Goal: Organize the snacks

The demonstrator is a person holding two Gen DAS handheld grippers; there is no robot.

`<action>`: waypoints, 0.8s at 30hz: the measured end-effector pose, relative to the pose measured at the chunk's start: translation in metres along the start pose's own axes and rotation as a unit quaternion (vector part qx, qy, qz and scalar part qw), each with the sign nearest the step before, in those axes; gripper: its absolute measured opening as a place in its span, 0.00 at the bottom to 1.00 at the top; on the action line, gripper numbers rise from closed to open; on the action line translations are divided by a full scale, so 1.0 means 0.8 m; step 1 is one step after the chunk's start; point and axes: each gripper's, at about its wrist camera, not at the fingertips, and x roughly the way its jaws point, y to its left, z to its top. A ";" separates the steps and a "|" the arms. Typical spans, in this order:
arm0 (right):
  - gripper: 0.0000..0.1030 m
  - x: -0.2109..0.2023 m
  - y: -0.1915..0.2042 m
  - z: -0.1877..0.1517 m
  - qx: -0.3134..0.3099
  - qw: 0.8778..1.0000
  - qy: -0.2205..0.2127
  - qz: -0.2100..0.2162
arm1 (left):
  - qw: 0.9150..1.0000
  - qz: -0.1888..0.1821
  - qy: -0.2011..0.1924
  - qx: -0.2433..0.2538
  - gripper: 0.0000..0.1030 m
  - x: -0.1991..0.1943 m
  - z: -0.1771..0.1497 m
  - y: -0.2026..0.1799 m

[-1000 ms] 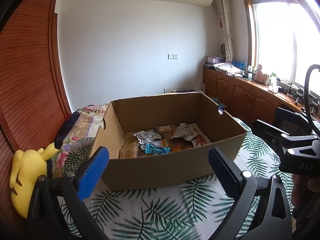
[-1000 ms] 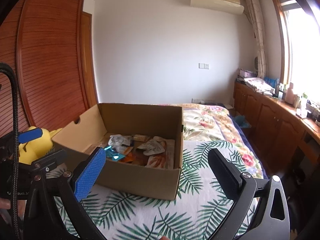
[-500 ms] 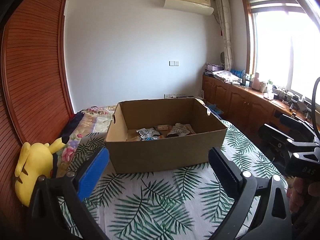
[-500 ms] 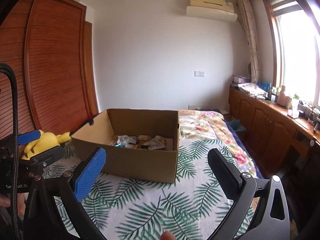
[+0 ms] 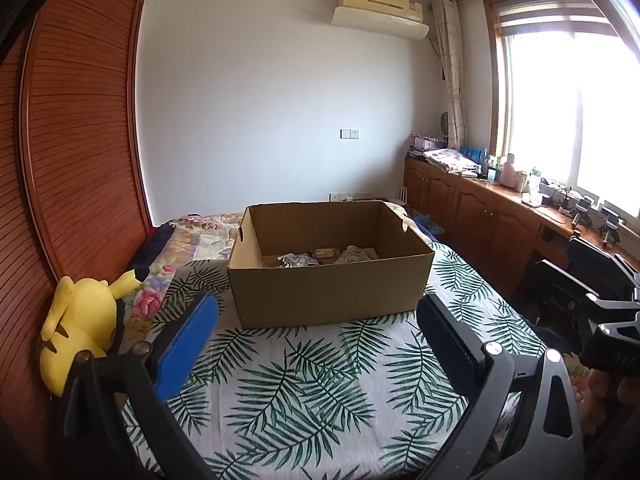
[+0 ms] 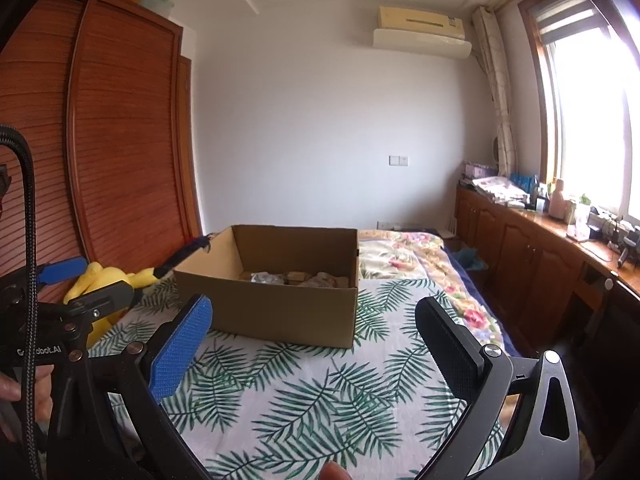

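Note:
An open cardboard box point(image 5: 332, 292) stands on the leaf-print bedspread; it also shows in the right wrist view point(image 6: 276, 312). Several snack packets point(image 5: 316, 258) lie on its floor, mostly hidden by the front wall, and show in the right wrist view point(image 6: 296, 278) too. My left gripper point(image 5: 316, 340) is open and empty, well back from the box. My right gripper point(image 6: 312, 340) is open and empty, also back from the box. The left gripper shows at the left edge of the right wrist view point(image 6: 68, 292); the right gripper shows at the right edge of the left wrist view point(image 5: 592, 300).
A yellow plush toy point(image 5: 80, 320) lies at the bed's left edge by the wooden wardrobe point(image 5: 72, 160). A floral quilt point(image 6: 404, 256) lies beyond the box. Wooden cabinets point(image 5: 480, 216) with clutter run under the window on the right.
Both grippers have pulled back and up from the box, which now looks smaller and farther away. Its contents are now mostly hidden behind the front wall. Both stay open.

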 end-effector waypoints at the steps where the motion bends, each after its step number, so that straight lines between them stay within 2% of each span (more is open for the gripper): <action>1: 1.00 -0.004 0.003 0.000 -0.001 1.000 -0.001 0.003 | 1.000 0.001 -0.001 0.001 0.98 -0.004 -0.003 0.000; 10: 1.00 -0.013 0.012 -0.015 -0.001 1.000 -0.004 0.003 | 1.000 0.000 0.005 -0.012 0.98 -0.018 -0.029 0.005; 24: 0.99 0.002 0.001 -0.052 0.013 1.000 0.009 -0.013 | 1.000 0.006 0.013 -0.022 0.98 -0.004 -0.054 0.018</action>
